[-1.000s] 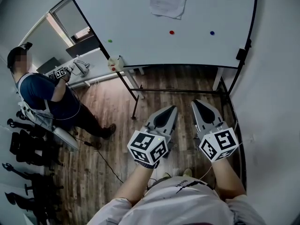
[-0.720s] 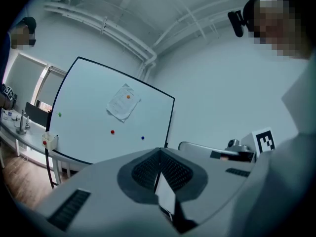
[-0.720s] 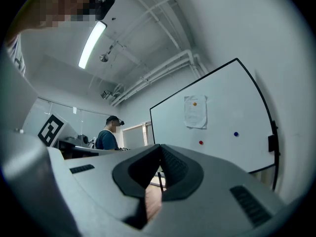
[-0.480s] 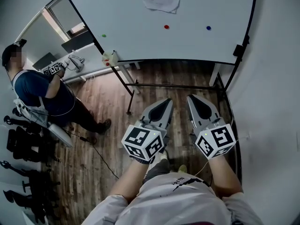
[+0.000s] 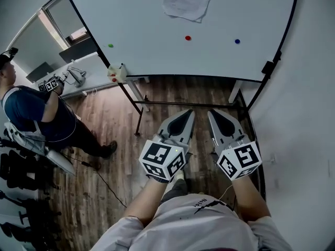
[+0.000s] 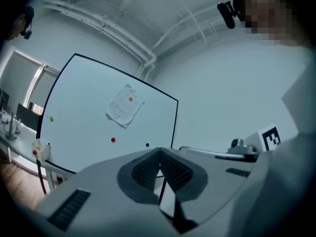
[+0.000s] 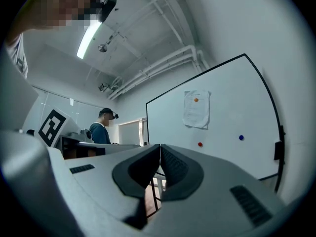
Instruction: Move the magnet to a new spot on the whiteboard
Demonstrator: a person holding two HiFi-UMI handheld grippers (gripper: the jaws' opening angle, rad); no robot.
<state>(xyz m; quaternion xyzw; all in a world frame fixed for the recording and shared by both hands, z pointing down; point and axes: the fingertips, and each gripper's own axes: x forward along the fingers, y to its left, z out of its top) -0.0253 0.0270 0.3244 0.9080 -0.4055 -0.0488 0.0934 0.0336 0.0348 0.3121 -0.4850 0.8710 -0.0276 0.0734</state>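
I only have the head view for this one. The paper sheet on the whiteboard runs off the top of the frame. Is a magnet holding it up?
Observer: Yes. The right gripper view shows an orange magnet pinning the paper sheet near its top edge.
Reviewer: Is the left tool carrying anything?
Observer: No. In its own view the left tool has its jaws together with nothing between them.
Reviewer: And the right one?
Observer: The right tool is also shut and empty, and it points toward the whiteboard.
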